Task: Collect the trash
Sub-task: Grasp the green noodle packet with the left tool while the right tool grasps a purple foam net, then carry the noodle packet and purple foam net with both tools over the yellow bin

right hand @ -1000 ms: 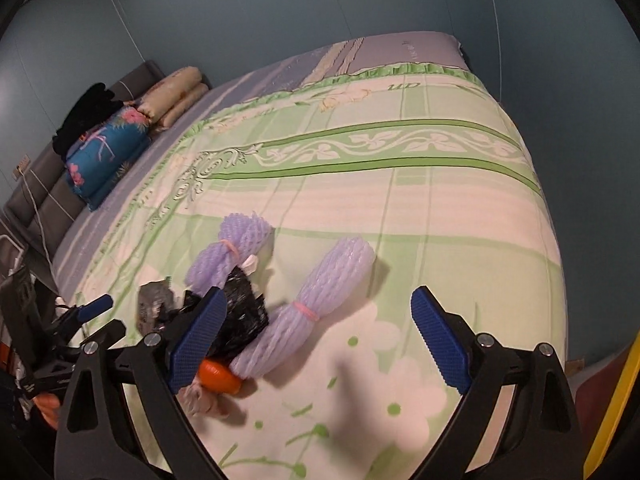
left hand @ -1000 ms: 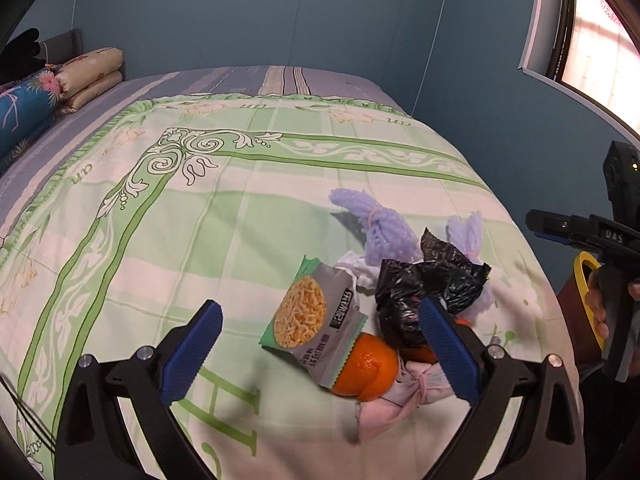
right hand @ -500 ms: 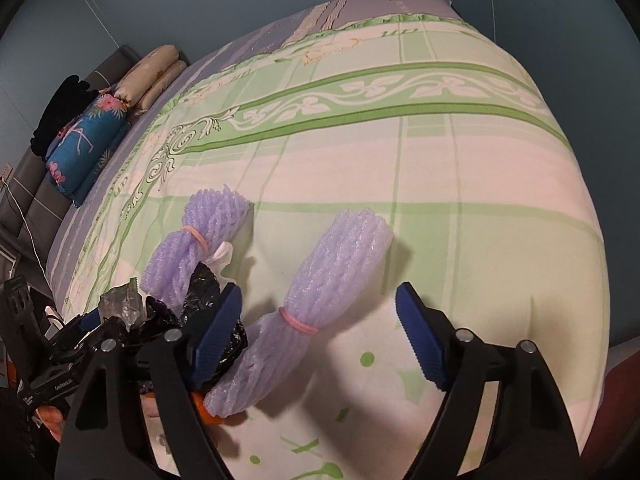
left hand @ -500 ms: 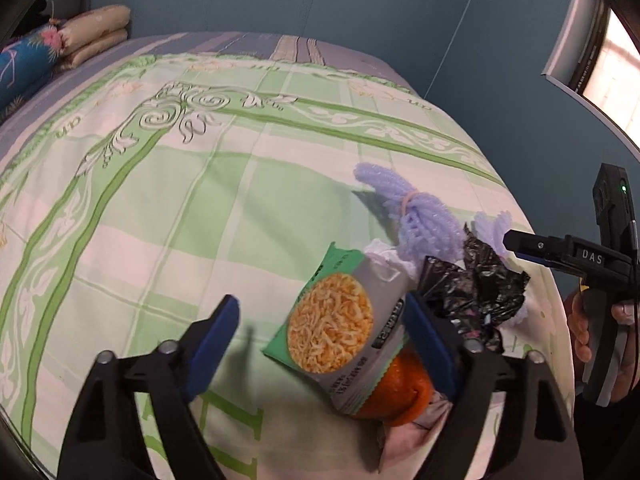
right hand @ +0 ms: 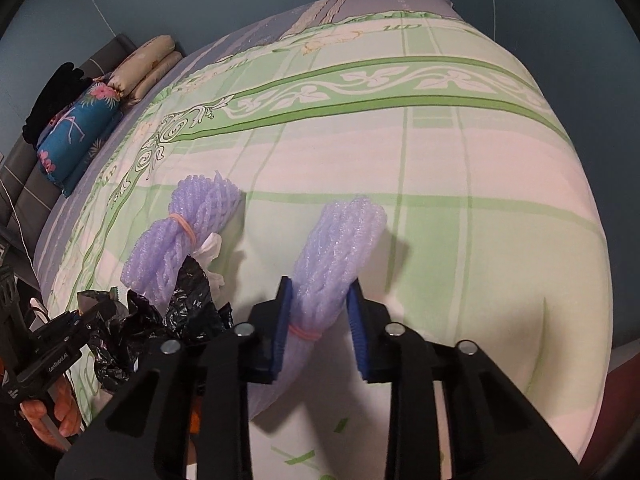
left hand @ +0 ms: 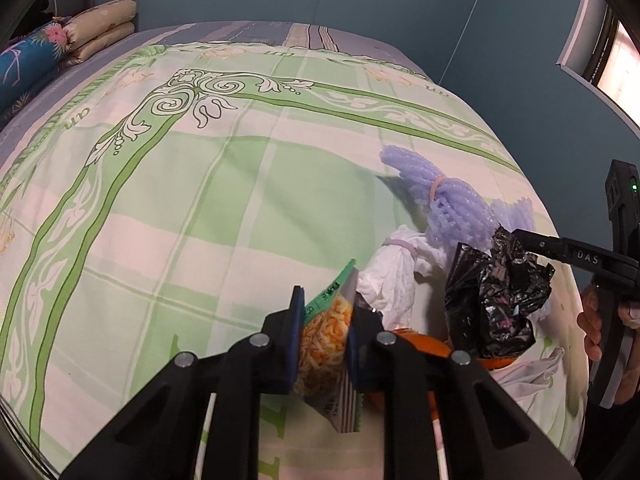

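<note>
Nearest the left wrist camera, left gripper (left hand: 323, 334), jaws closing with blue pads pressed on one crinkled green-and-silver noodle snack packet (left hand: 326, 344), its lower end hanging below the fingers. Just behind, partly hidden by the black arms, two orange round fruits (left hand: 420, 348), possibly peel only. Beside those, one crumpled black plastic bag (left hand: 496, 300), one bunched white tissue wad (left hand: 390, 276), one pale rag (left hand: 532, 372) cut off low right.

Nearest the right wrist camera, right gripper (right hand: 318, 330), jaws closing on one of two lilac foam net sleeves (right hand: 336, 256), pinched just above its pink rubber band. Second lilac foam net sleeve (right hand: 184, 232) left, resting beside the black bag. Fruit barely seen from this side, packet not at all.

Farther off, green-patterned bedspread (right hand: 460, 184), then three rolled pillows (left hand: 100, 28) at the headboard.
</note>
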`<act>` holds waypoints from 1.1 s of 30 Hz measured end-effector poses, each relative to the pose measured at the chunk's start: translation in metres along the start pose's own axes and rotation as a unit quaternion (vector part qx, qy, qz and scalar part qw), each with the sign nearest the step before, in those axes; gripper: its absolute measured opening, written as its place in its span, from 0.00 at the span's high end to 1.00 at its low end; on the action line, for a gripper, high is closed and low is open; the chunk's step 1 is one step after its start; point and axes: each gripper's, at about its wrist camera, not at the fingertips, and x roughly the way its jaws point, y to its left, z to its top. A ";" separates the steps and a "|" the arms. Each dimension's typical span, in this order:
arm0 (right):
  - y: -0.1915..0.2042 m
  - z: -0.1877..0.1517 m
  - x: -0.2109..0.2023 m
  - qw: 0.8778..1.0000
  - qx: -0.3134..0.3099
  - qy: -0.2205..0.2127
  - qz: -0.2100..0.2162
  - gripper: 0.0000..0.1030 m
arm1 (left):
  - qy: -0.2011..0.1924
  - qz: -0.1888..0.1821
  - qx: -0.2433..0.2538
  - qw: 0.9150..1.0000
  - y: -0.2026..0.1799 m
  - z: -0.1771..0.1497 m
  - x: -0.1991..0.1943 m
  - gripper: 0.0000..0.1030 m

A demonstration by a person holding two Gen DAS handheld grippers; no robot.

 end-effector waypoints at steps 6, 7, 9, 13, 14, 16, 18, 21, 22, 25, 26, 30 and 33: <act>0.007 0.000 -0.016 1.000 -0.019 -0.019 -0.001 0.83 | -0.008 0.003 -0.006 1.000 0.004 0.001 -0.012 0.93; 0.008 0.000 -0.021 0.999 -0.022 -0.023 0.003 0.83 | -0.009 0.003 -0.006 1.000 0.004 0.001 -0.014 0.94; 0.008 0.000 -0.030 0.999 -0.022 -0.030 0.008 0.83 | -0.012 0.002 -0.010 1.000 0.006 0.001 -0.020 0.96; 0.012 -0.001 -0.054 0.999 -0.024 -0.040 0.028 0.83 | -0.026 0.001 -0.016 1.000 0.009 0.001 -0.039 0.96; 0.014 -0.002 -0.062 0.998 -0.030 -0.049 0.029 0.83 | -0.030 0.002 -0.017 0.999 0.010 0.001 -0.045 0.96; 0.015 -0.002 -0.076 0.997 -0.034 -0.058 0.033 0.83 | -0.038 0.002 -0.019 0.999 0.011 0.001 -0.055 0.96; 0.015 -0.003 -0.091 0.996 -0.037 -0.070 0.038 0.83 | -0.047 0.004 -0.020 0.999 0.012 0.001 -0.067 0.96; 0.014 -0.006 -0.117 0.994 -0.037 -0.089 0.045 0.83 | -0.063 0.002 -0.026 0.998 0.013 0.001 -0.085 0.96; 0.014 -0.006 -0.123 0.994 -0.036 -0.093 0.048 0.83 | -0.069 0.000 -0.030 0.997 0.012 0.001 -0.092 0.96; 0.013 -0.012 -0.148 0.991 -0.040 -0.112 0.052 0.83 | -0.087 -0.005 -0.036 0.996 0.009 0.000 -0.113 0.96; 0.012 -0.014 -0.156 0.991 -0.042 -0.119 0.052 0.83 | -0.091 -0.007 -0.034 0.995 0.007 -0.001 -0.117 0.96; 0.009 -0.023 -0.194 0.986 -0.052 -0.147 0.052 0.83 | -0.111 -0.011 -0.033 0.993 -0.004 -0.001 -0.139 0.96; 0.004 -0.031 -0.219 0.983 -0.054 -0.165 0.058 0.83 | -0.126 -0.008 -0.031 0.992 -0.014 -0.001 -0.153 0.96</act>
